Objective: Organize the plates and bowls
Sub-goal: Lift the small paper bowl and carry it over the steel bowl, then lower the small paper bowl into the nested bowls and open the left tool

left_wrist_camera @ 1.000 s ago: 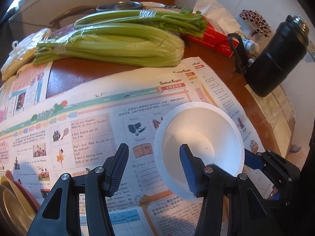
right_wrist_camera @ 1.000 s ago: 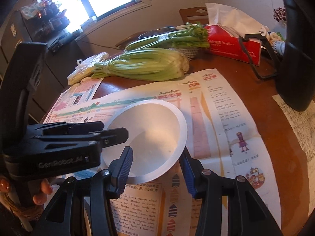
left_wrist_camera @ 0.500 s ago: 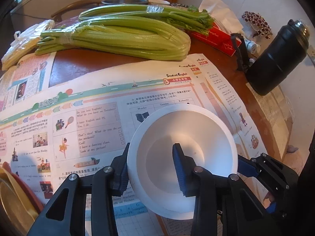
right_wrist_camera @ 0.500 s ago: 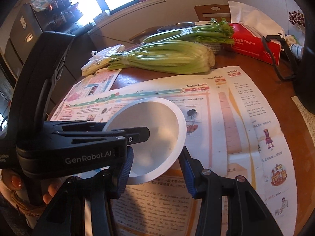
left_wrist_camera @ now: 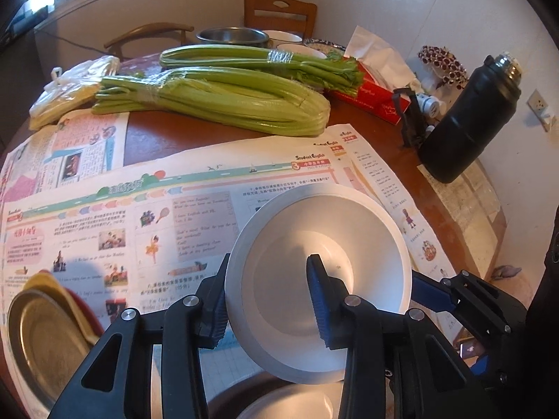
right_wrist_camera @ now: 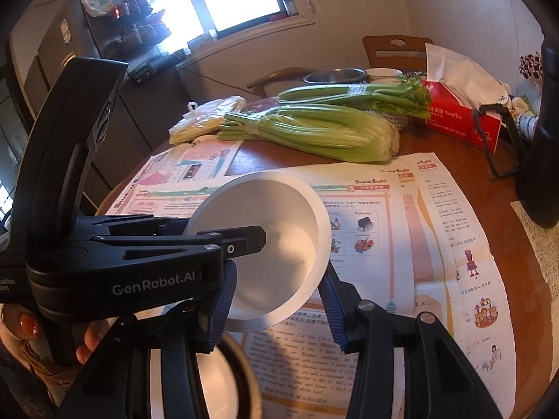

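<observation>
My left tongs [left_wrist_camera: 267, 300] clamped on white bowl [left_wrist_camera: 325, 244] rim, tilted; second bowl [left_wrist_camera: 290, 403] directly below. Right tongs [right_wrist_camera: 276, 309] open, straddling same bowl.

Both cameras are looking forward and down over the counter [left_wrist_camera: 167, 132], close in. The right one is sitting further right, catching the left gripper [right_wrist_camera: 223, 265] side-on. Both are sharing the white bowl [left_wrist_camera: 328, 244], newspaper [right_wrist_camera: 401, 216] and celery [left_wrist_camera: 223, 97].
</observation>
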Tool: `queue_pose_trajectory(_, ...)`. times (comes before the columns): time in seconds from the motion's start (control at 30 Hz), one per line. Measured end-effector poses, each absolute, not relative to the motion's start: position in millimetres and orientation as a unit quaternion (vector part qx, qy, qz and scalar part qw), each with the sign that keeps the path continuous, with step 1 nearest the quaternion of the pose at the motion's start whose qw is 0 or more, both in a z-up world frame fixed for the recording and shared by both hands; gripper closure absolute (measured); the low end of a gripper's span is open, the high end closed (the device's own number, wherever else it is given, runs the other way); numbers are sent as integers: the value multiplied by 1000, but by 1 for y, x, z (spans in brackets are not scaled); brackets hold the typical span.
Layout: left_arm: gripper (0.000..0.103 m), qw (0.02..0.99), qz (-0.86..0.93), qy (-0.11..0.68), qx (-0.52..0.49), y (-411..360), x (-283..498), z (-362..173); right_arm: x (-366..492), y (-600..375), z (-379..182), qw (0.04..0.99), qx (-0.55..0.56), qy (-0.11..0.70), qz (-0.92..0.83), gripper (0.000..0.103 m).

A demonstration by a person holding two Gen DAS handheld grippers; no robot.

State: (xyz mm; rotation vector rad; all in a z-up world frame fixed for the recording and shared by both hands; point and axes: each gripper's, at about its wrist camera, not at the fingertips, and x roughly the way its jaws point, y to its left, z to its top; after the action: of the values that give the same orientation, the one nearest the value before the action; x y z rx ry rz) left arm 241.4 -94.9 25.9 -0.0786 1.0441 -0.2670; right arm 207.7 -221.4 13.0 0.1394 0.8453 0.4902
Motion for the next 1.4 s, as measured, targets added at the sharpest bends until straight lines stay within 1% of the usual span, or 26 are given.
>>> queue_pose_trajectory(0.63, 62, 888, -115, 442, -46, -70, 169, 71, 146, -200, 55, 897, 42, 358, 256, 55)
queue_pose_trajectory(1.4, 62, 901, -103, 418, -48, -61, 115, 86, 98, -189, 70, 899, 20, 342, 273, 55)
